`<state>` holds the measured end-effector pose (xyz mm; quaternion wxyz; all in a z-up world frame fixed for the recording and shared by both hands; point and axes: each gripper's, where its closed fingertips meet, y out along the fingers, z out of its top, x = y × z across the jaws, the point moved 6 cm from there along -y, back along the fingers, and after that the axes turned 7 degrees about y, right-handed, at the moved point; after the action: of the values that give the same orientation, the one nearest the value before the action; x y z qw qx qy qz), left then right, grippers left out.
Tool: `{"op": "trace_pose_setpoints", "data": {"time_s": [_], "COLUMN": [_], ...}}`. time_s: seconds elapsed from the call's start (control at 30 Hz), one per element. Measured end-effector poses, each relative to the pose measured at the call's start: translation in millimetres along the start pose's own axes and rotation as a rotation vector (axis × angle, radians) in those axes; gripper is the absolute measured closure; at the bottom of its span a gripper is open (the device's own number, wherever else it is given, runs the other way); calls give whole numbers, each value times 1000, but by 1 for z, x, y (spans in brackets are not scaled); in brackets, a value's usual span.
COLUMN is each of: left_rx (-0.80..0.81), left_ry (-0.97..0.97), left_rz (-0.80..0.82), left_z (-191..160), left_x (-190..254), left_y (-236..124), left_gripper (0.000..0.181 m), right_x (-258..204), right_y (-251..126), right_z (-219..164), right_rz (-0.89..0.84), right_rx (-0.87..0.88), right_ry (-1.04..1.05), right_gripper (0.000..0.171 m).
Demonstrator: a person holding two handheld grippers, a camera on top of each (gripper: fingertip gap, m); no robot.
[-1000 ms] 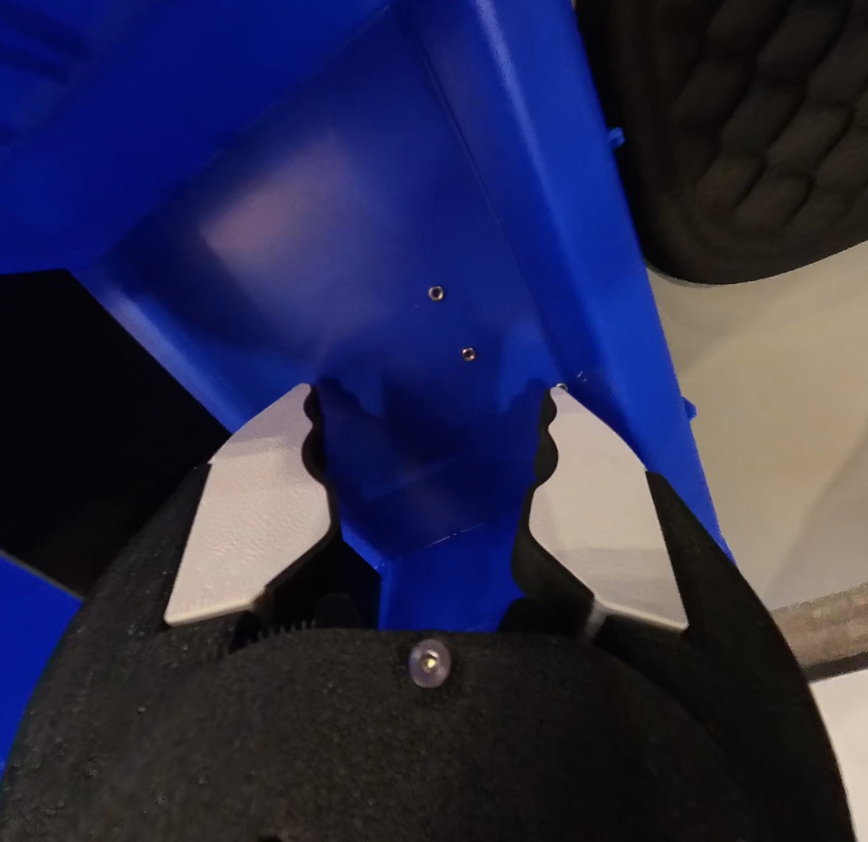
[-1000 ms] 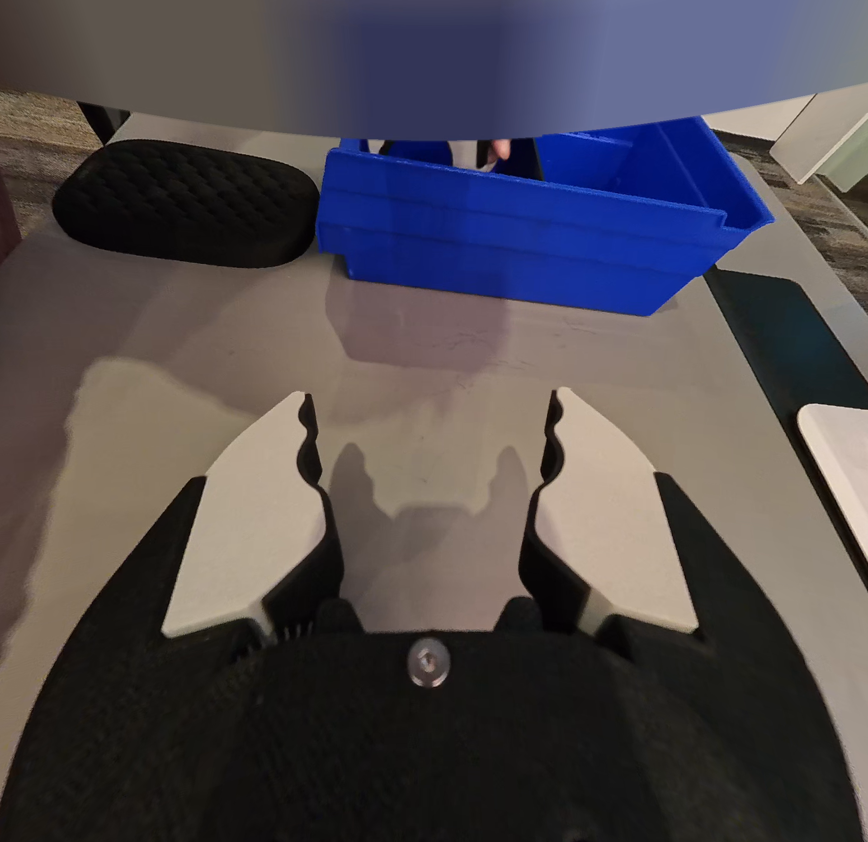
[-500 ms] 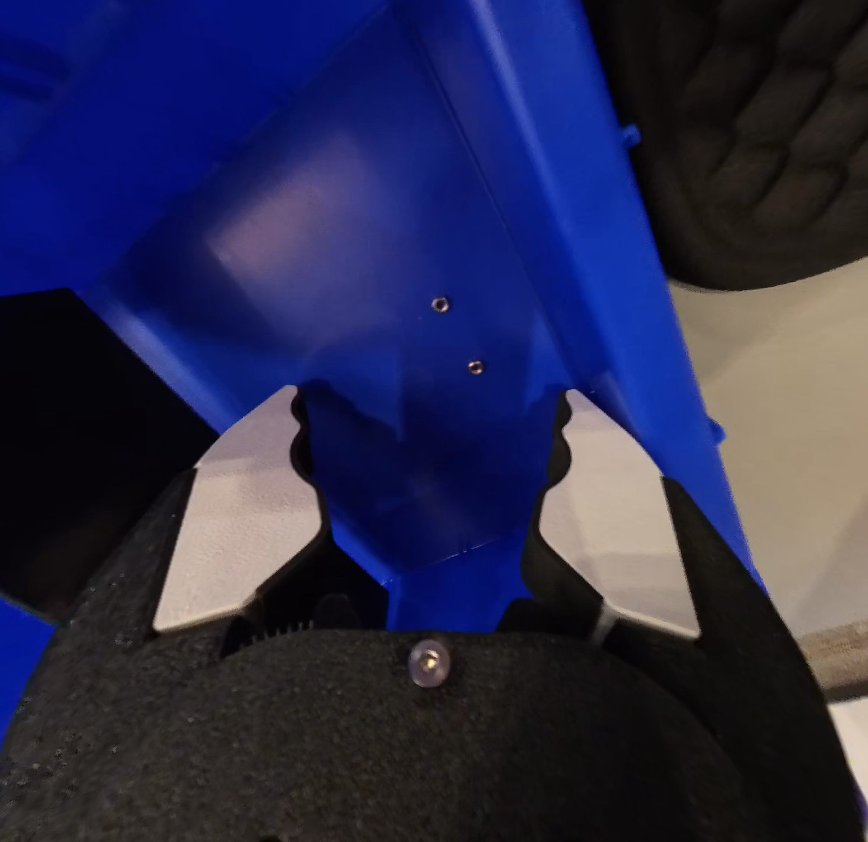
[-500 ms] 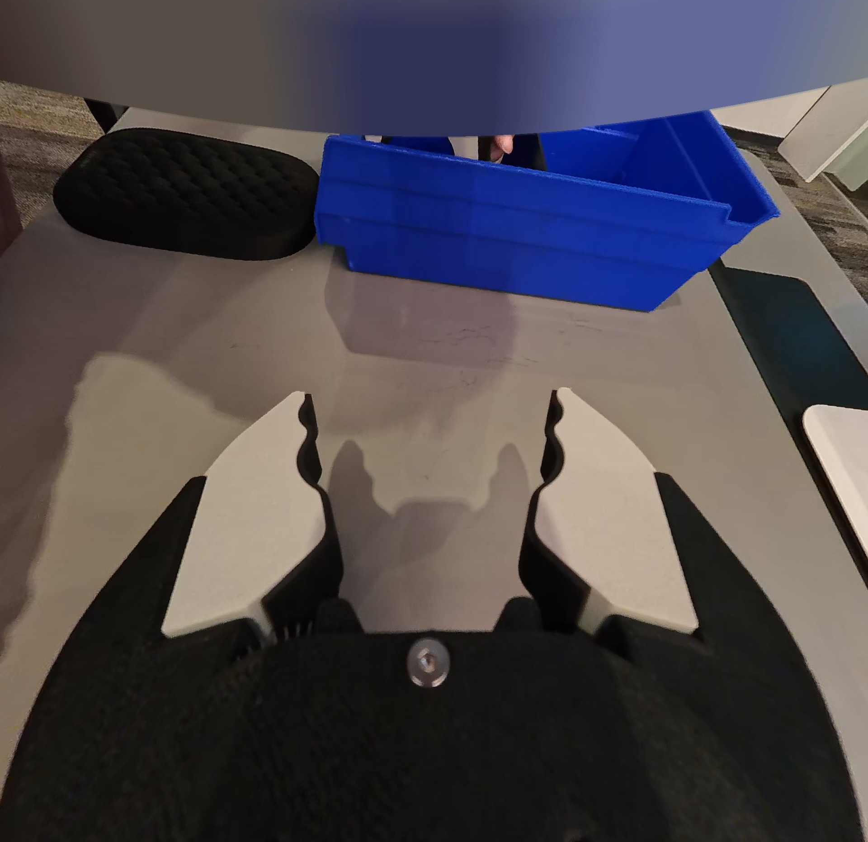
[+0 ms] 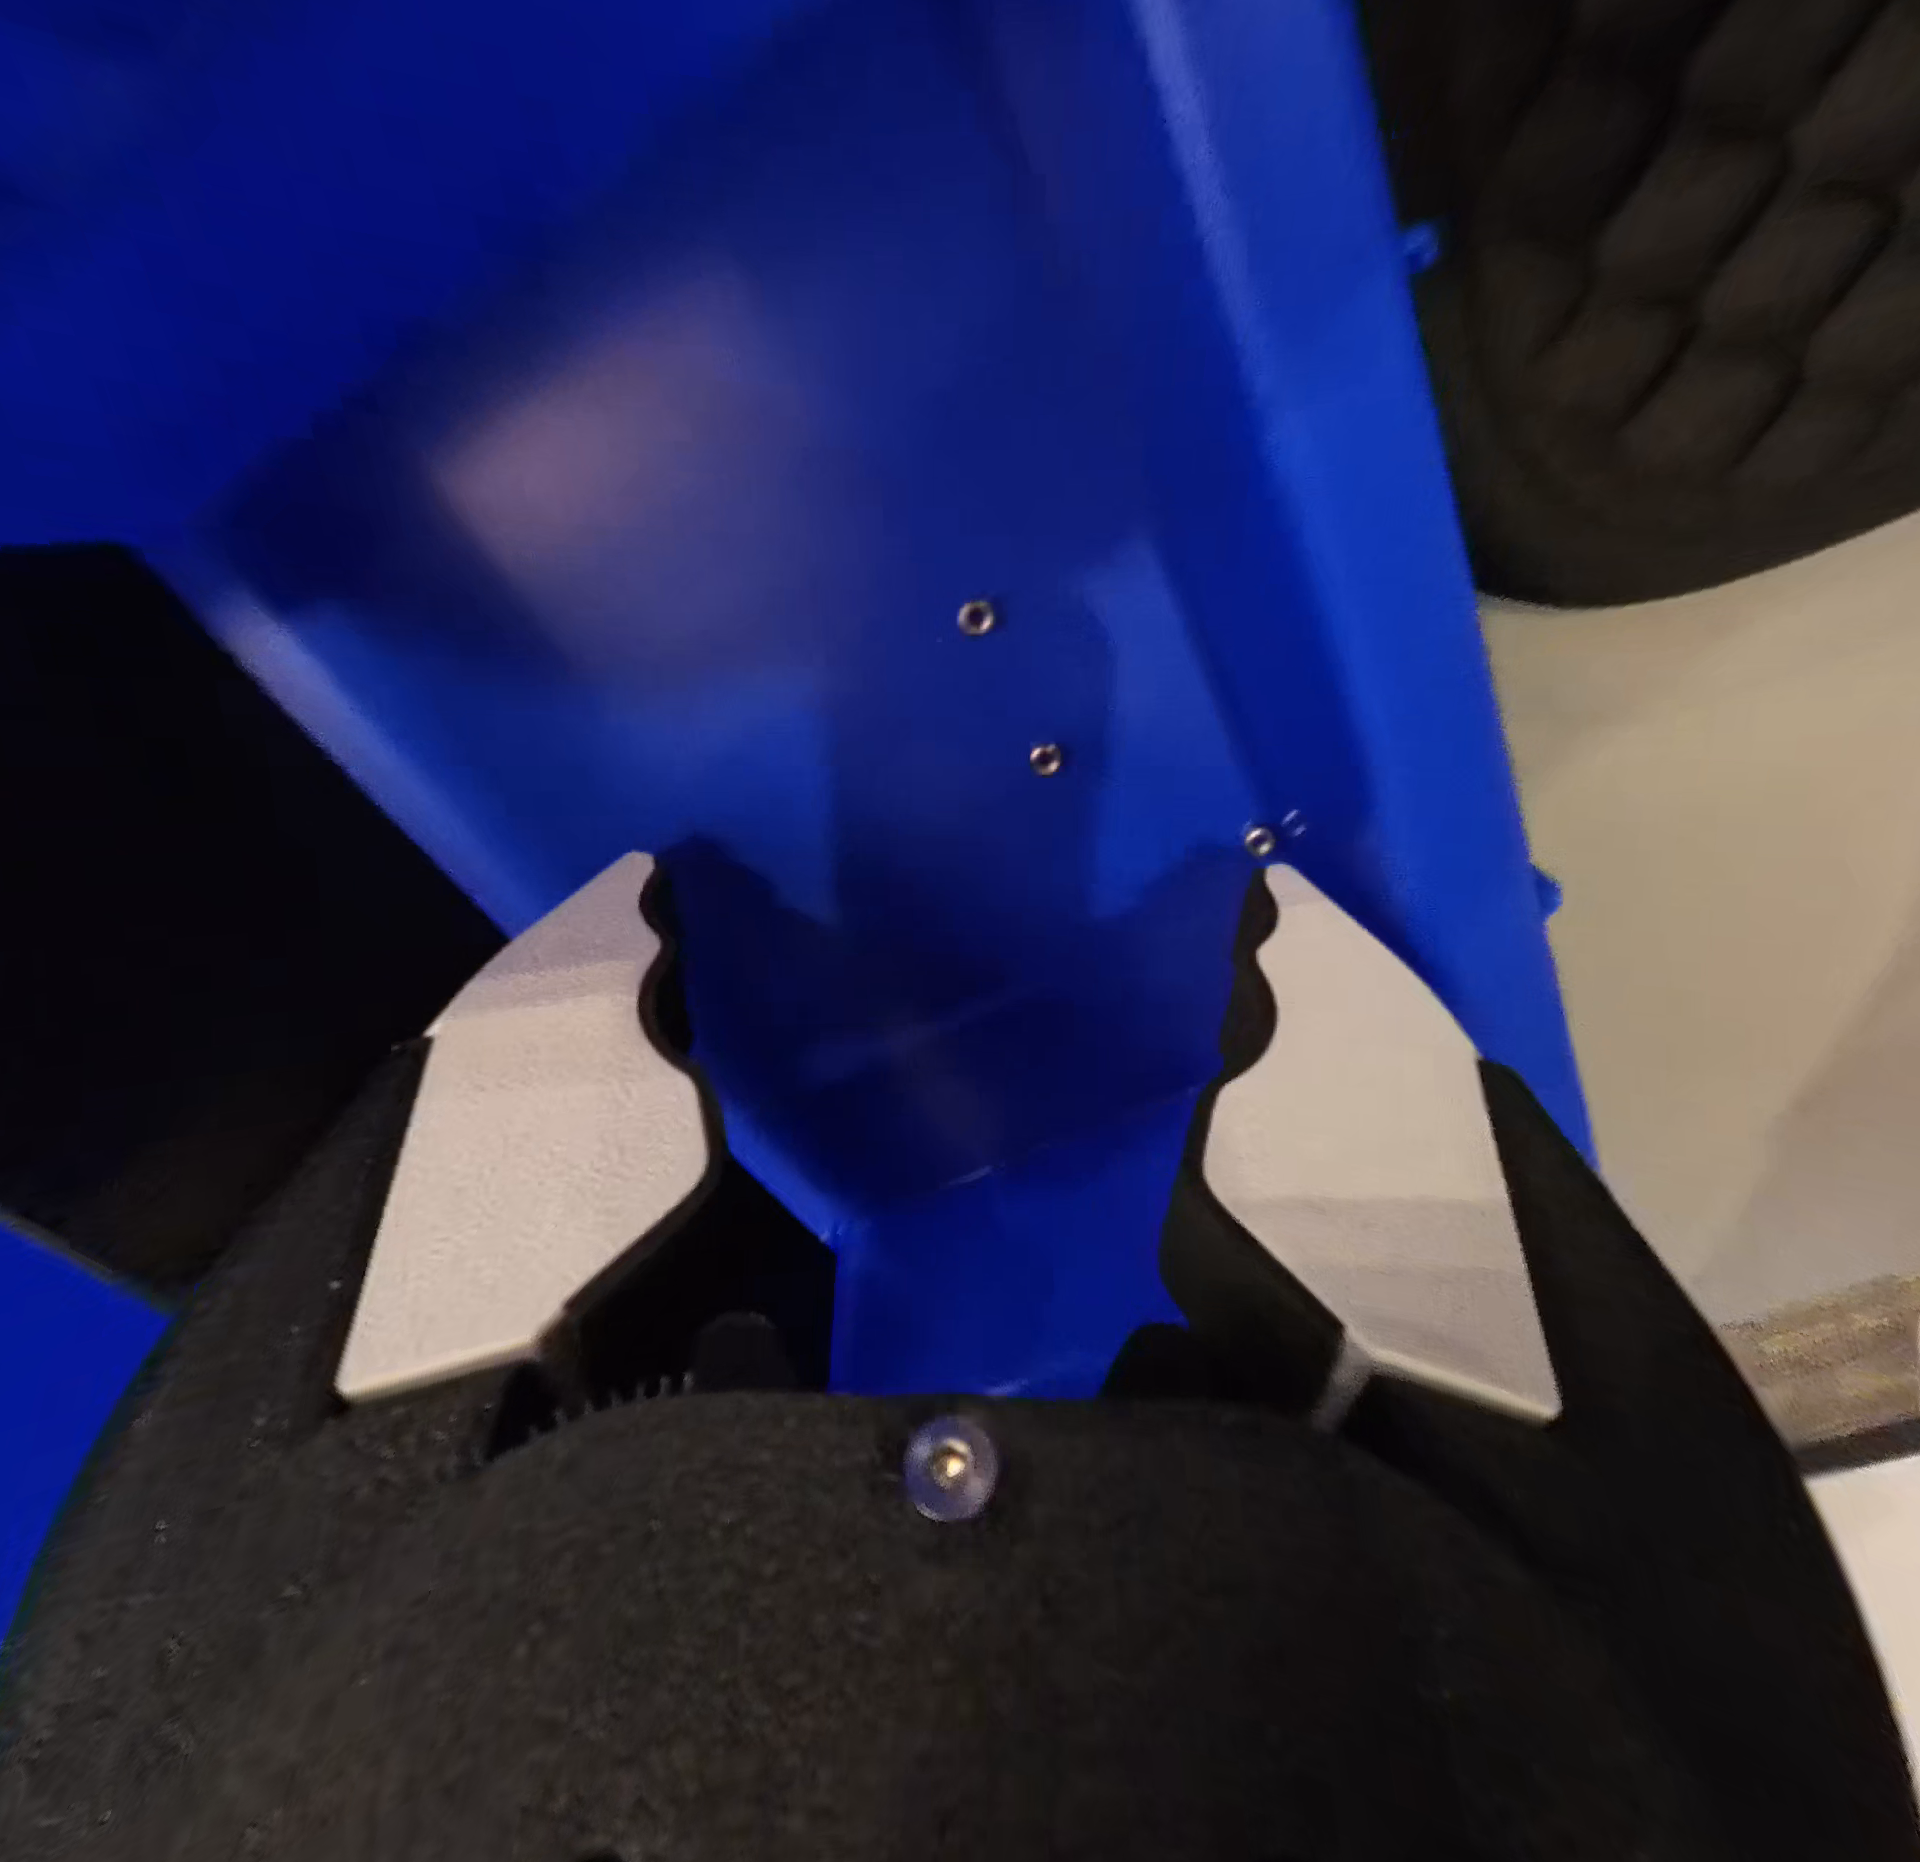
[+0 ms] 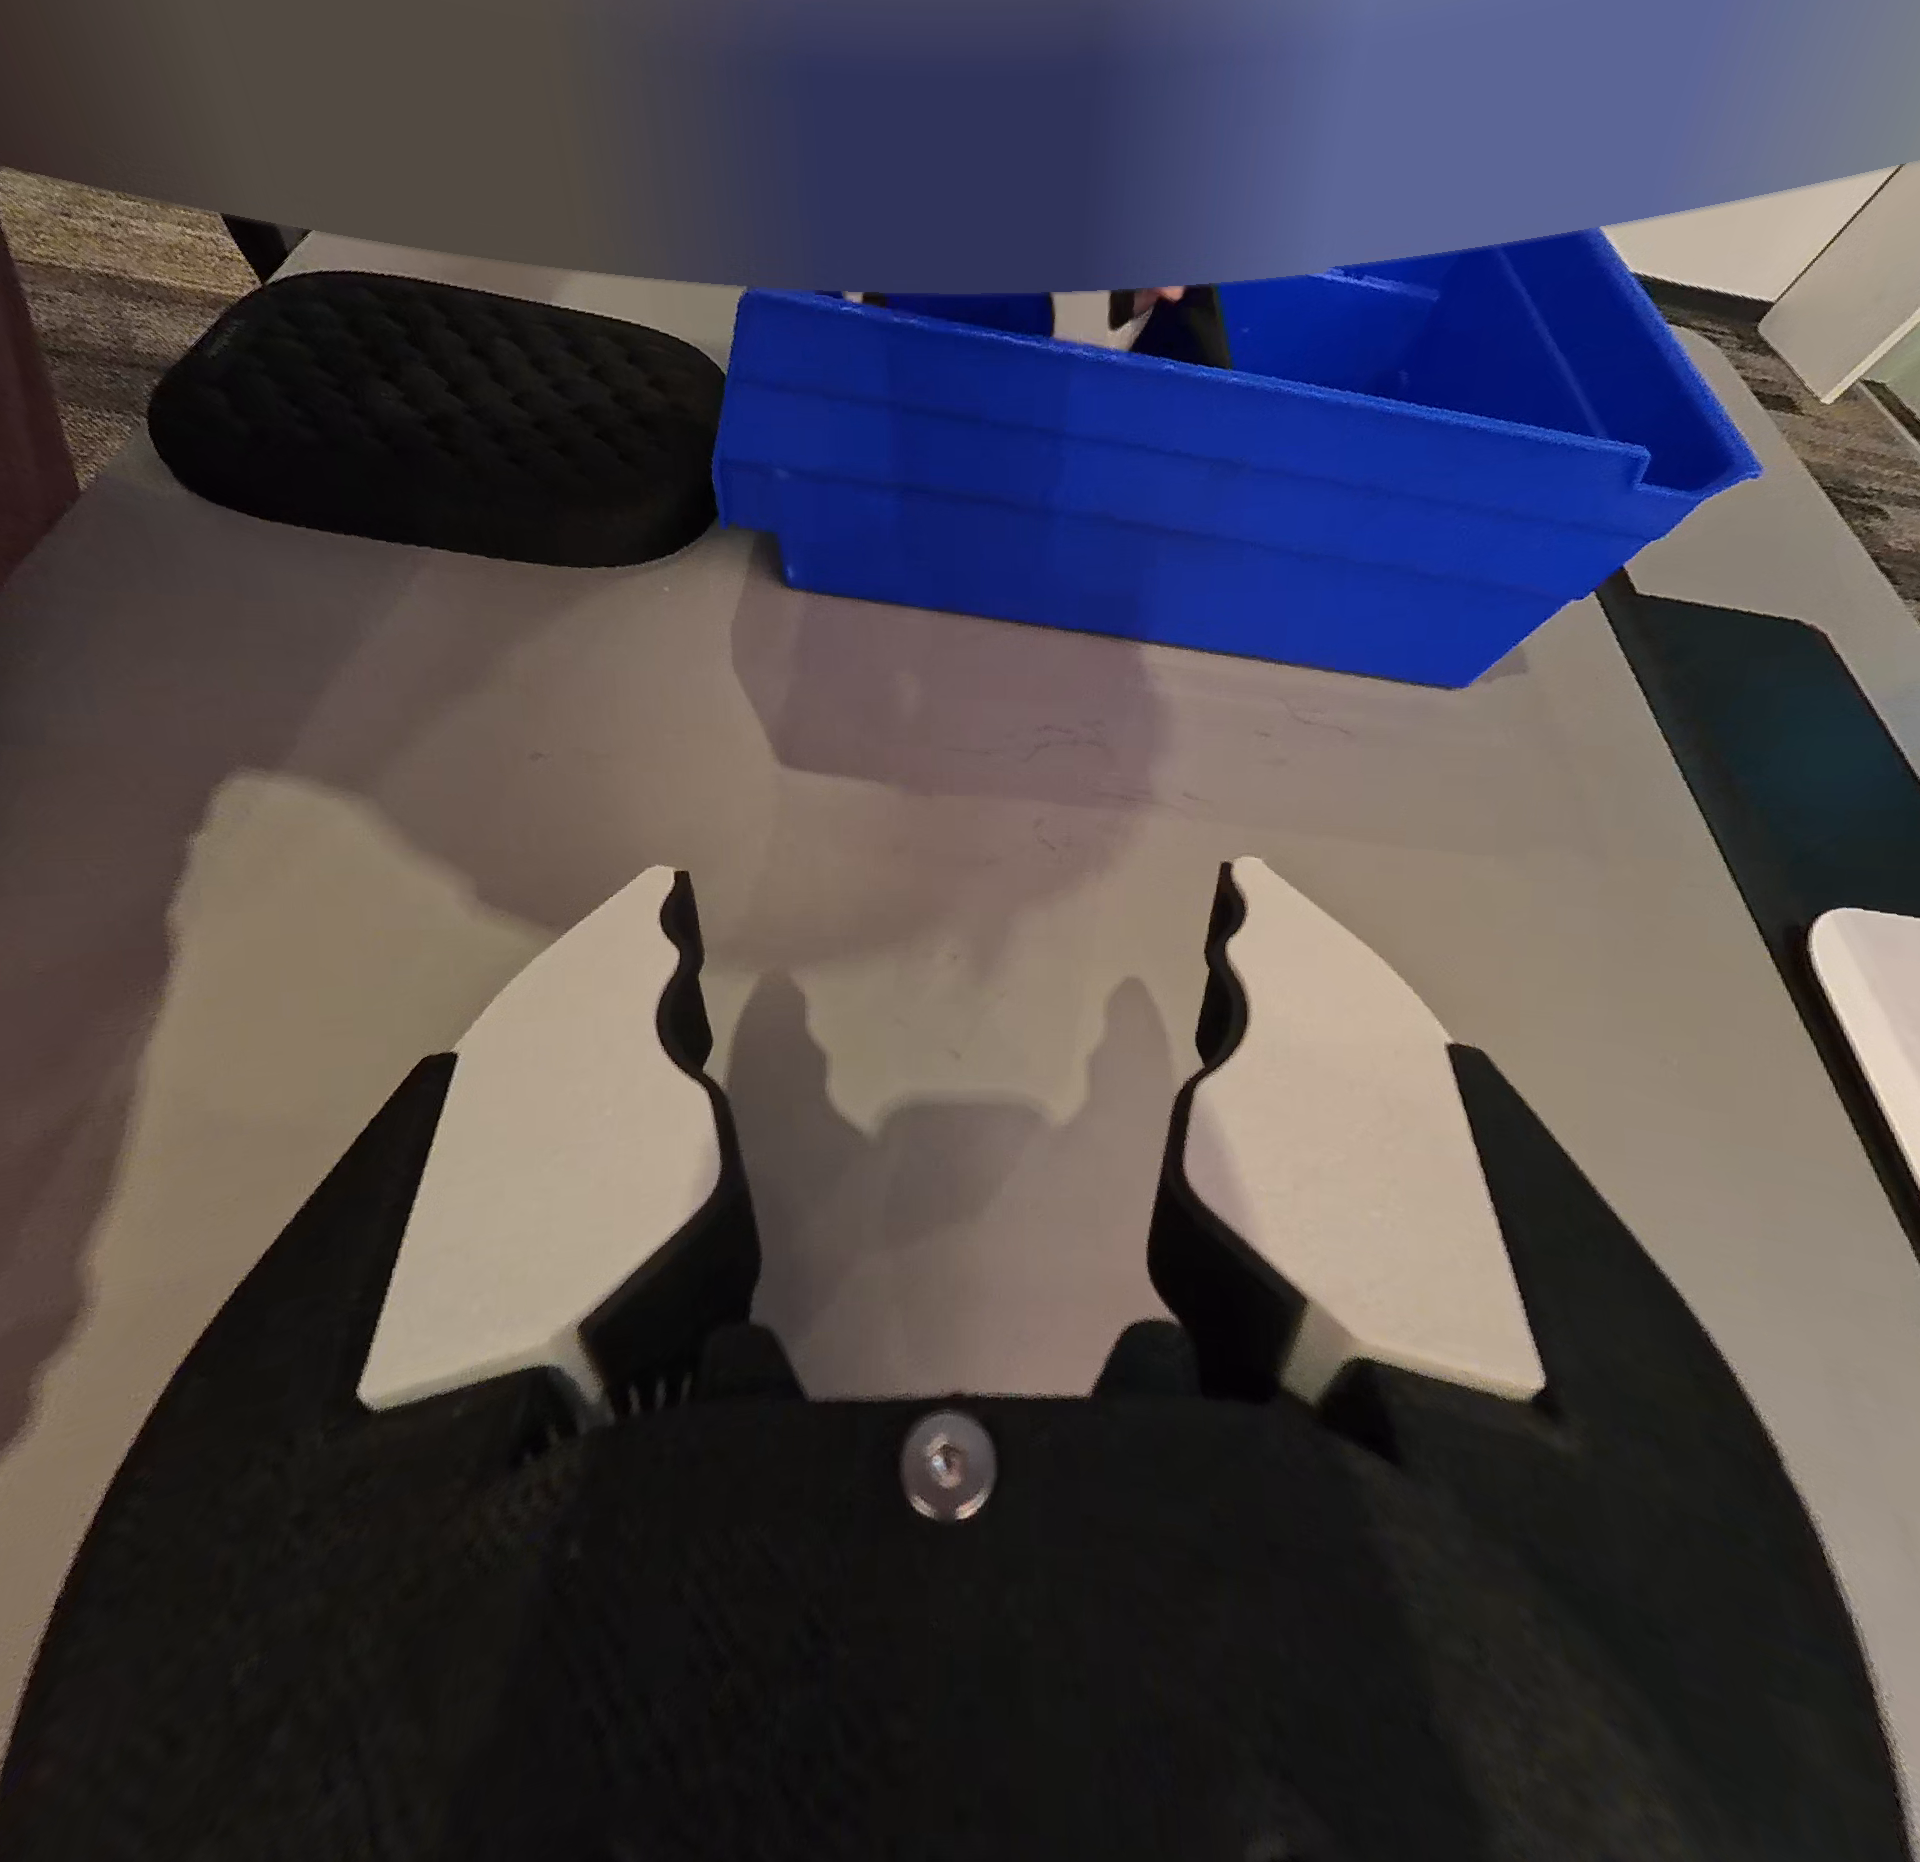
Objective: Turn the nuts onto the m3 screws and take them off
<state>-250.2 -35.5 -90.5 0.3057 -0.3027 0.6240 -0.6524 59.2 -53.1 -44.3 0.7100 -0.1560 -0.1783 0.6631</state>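
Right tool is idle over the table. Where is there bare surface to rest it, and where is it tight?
The grey table is bare between the right tool and the blue bin, below the black pad. Tight at right, by the dark mat and white object. In the bin, three nuts lie ahead of the left tool.

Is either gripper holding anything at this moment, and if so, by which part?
Nothing is held. The left gripper is open above the nuts in the blue bin; the right gripper is open over the table.
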Motion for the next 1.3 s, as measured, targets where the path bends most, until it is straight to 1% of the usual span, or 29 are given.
{"op": "trace_pose_setpoints", "data": {"time_s": [0.37, 0.47, 0.53, 0.67, 0.73, 0.87, 1.03, 1.3], "left_rx": [15, 2, 0, -9, -27, 76, 68, 122], "left_ry": [17, 43, 47, 40, 24, -78, -37, -99], "left_rz": [-10, 6, 25, 47, 67, 64, 92, 100], "left_z": [3, 3, 3, 2, -2, 5, 12, 15], "left_x": [0, 1, 0, -2, -6, -9, -10, -12], "left_y": [7, 9, 9, 8, 3, -4, 5, 7], "left_gripper": [79, 79, 84, 81, 85, 82, 77, 75], "right_x": [-2, -3, -3, -4, -4, -3, -3, -2], "right_y": [0, 0, 0, 0, 0, 0, -1, -1], "right_z": [-1, -1, 0, 1, 0, 0, 1, 0], "right_rz": [13, 18, 17, 20, 21, 24, 21, 20], "right_rx": [-9, -5, -7, -6, -7, -6, -3, -6], "right_ry": [-9, -9, -16, -22, -19, -15, -20, -17], "right_gripper": [77, 77, 77, 77, 77, 77, 77, 77]}}
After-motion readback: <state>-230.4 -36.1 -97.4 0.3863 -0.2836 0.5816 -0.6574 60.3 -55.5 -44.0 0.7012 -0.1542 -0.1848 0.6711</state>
